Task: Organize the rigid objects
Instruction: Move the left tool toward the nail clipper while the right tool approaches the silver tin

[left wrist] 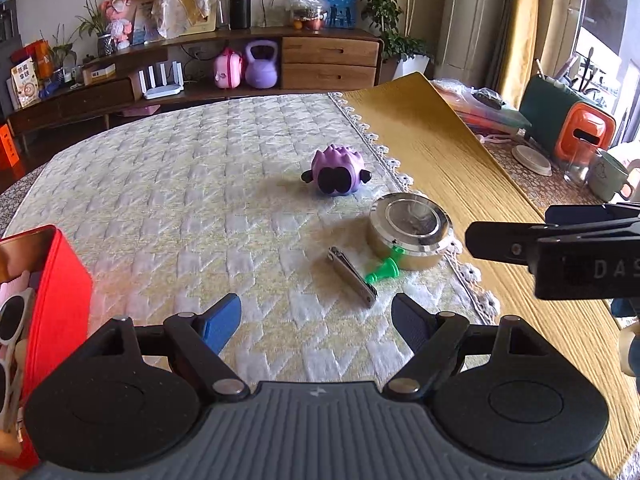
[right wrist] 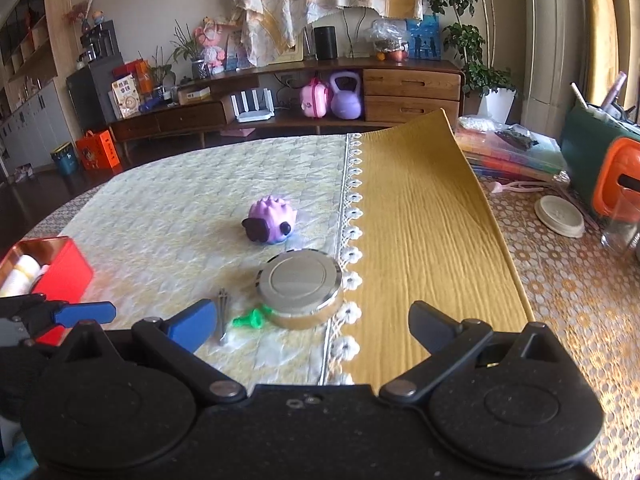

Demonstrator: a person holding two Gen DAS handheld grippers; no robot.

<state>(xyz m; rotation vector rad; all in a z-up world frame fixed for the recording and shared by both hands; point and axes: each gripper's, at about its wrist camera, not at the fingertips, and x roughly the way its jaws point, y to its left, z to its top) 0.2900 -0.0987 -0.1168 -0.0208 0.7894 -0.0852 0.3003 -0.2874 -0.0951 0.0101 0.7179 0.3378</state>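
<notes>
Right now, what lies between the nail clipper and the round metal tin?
A small green plastic piece lies between the nail clipper and the round metal tin, its far end tucked against the tin's base. Both wrist views show it.

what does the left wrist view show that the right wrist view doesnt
Only the left wrist view: white sunglasses inside the red box, and a green mug at far right.
Only the right wrist view: a white roll in that box, and an orange bag on the floor.
Both: purple toy, round tin, nail clipper, green piece.
</notes>
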